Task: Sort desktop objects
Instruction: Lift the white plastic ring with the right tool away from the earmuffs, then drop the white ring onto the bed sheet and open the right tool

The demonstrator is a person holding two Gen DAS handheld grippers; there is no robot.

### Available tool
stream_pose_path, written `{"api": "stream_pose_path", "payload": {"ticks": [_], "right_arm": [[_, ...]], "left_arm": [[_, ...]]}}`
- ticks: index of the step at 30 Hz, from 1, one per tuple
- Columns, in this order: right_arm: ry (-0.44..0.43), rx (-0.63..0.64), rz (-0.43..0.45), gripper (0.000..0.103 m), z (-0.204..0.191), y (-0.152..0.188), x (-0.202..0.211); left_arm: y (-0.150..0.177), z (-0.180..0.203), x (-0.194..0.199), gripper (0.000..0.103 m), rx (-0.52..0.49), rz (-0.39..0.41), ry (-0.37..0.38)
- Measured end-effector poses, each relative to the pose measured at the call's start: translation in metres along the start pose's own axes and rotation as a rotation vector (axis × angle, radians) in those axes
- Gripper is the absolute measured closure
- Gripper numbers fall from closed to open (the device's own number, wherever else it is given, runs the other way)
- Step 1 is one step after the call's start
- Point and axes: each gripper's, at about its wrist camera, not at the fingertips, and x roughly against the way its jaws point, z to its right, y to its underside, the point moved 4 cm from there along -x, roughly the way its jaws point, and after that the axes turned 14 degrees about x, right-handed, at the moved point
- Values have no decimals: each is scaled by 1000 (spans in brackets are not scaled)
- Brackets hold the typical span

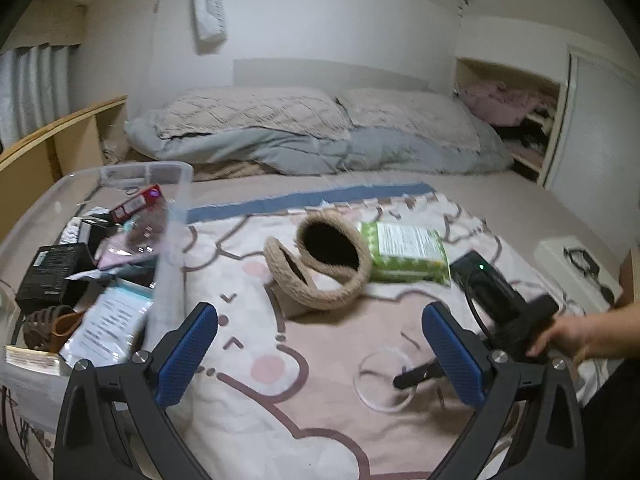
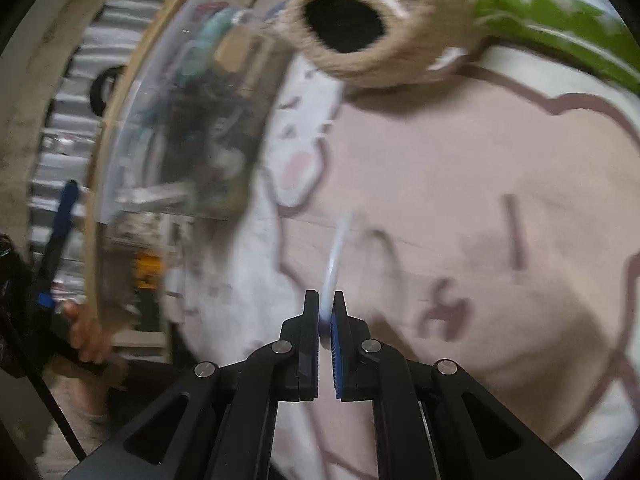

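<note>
L wrist: left gripper wide open, empty, over bed blanket; clear bin at left, part-filled.
R wrist: right gripper clamped on thin clear ring, just above blanket.
Tip: keep ring pinched, carry over bin rim, then release.
Left out: earmuffs, green pack.

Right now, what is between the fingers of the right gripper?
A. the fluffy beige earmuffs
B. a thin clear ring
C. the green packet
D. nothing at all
B: in the right wrist view the right gripper is shut on a thin clear ring, seen edge-on, while the earmuffs and the green packet lie further away on the blanket.
</note>
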Motion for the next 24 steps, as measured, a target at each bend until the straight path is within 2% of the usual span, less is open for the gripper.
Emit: {"api": "stream_pose_path", "payload": {"ticks": [3,6,11,12,13,14,15,19,24], "right_arm": [[56,-16,-25,96,13,8,-1],[75,-114,-46,96,30,15,-4],[101,-91,-50,93,34,13,3],[117,-81,-38,85,34,11,7],[123,-76,-27,65,34,10,9],[127,-70,-11,51,34,8,13],[130,-63,7,31,35,7,18],[145,-39,57,31,37,-1,37],[238,32,159,30,38,-22,69]], "left_arm": [[11,7,-11,0,-26,-40,12],[22,17,-25,0,-54,-91,26],[43,40,-47,0,-138,-164,41],[47,45,-51,0,-163,-176,44],[51,48,-53,0,-180,-182,46],[54,51,-56,0,-195,-188,49],[58,54,-59,0,-207,-196,54],[73,59,-73,0,-228,-253,66],[91,62,-93,0,-216,-333,61]]}}
